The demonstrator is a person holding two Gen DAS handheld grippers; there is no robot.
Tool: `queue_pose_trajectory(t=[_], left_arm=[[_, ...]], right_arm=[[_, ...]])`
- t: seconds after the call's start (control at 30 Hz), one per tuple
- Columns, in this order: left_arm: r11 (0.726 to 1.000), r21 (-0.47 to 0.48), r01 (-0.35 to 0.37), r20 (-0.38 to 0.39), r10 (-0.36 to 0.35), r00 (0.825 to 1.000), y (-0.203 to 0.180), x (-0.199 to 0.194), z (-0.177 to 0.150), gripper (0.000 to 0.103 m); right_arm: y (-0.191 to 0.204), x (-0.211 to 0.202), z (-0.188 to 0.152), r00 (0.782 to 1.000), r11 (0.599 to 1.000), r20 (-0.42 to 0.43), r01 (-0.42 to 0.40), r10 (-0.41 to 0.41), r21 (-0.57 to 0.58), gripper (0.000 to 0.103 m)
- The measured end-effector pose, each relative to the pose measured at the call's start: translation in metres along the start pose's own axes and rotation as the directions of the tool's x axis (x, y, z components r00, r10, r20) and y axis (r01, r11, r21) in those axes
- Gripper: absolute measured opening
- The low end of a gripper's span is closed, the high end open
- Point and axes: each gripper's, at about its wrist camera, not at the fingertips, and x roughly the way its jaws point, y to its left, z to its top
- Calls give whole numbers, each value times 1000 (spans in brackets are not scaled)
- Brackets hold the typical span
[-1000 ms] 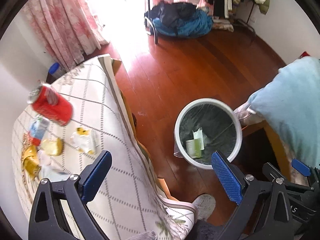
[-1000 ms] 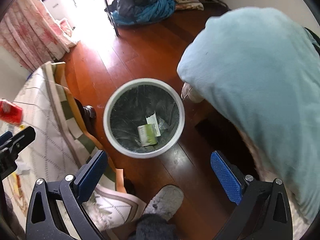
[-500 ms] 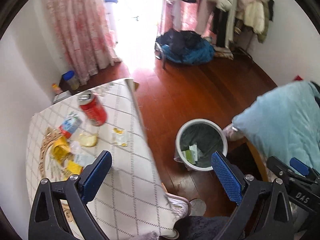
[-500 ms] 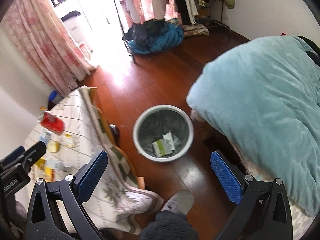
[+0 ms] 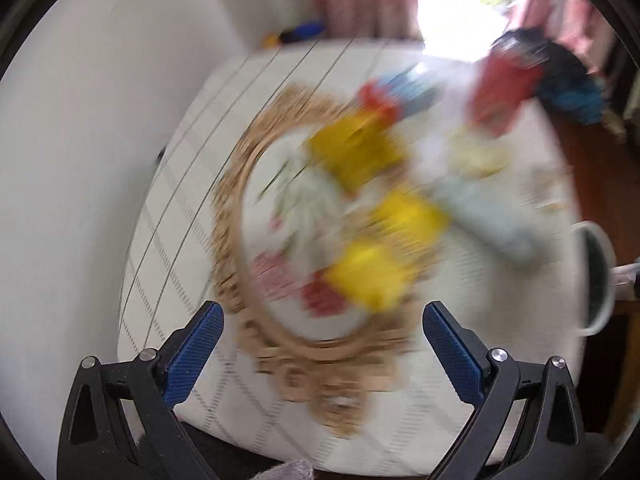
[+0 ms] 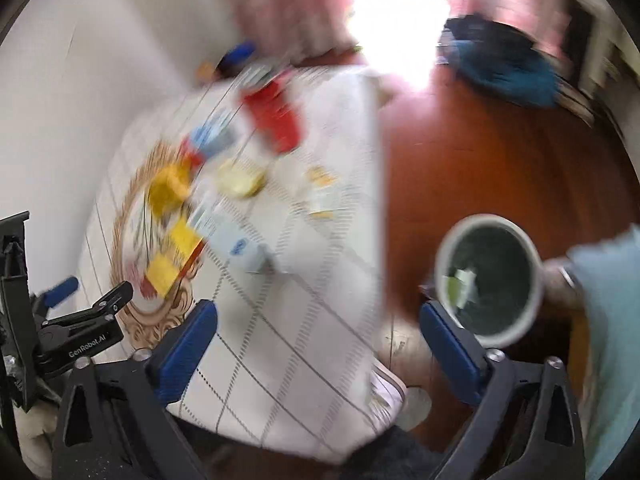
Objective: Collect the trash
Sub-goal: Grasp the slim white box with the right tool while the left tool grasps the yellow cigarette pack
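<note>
Both views are motion-blurred. Trash lies on a table with a white checked cloth [image 6: 304,320]: a red can [image 6: 276,116], yellow wrappers [image 5: 360,148], a blue-and-red packet [image 6: 212,136], a pale carton [image 6: 236,240] and small wrappers [image 6: 320,184]. A white bin [image 6: 490,278] with a dark liner stands on the wooden floor to the right and holds a green-white packet [image 6: 458,280]. My left gripper [image 5: 322,354] is open and empty above the yellow wrappers. My right gripper [image 6: 318,354] is open and empty over the table's near edge.
A white wall [image 5: 80,160] borders the table on the left. A light blue blanket [image 6: 612,320] lies at the far right by the bin. A blue and dark clothes pile [image 6: 504,64] sits on the floor at the back, near pink curtains [image 6: 280,8].
Both grippers have swung left from above the bin toward the table. The table trash now fills the left wrist view; the bin has shifted to the right edge. Both stay open.
</note>
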Motion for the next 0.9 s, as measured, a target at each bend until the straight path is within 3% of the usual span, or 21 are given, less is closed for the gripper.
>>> queue_pose_trajectory(t=[0.07,0.23,0.33,0.47,0.53,0.63,0.73,0.9], left_arm=[[1000,-12,-16,-45,16,999,15,26,-2,102],[999,-22,-27,-89,25,996,38,58,0,102],[1000,-6,0,-89,-1,996,45,61,6,102],[996,59,68,-64,-64,996,31,56,19,102],[986,112,122,-56,-116,992,15,54,26,102],[951,237,199,-104,-179,978,-21,60,36,102],[914,356,194,-127,-159,979,-56,73,44,101],[893,398,211,-146,-165,975,-77,84,60,98]], right_arm=[[28,35,15,999,996,-45,13,-16,-83,89],[88,111,48,989,967,-122,49,-81,-248,86],[98,136,57,983,967,-165,30,-74,-255,59],[87,133,48,986,988,-165,0,-26,-157,49],[66,125,36,985,999,-173,15,-22,-43,47],[30,114,7,982,987,-191,34,-4,156,47],[5,107,-22,975,952,-211,-4,72,306,48],[3,107,-42,968,951,-237,-11,88,309,54]])
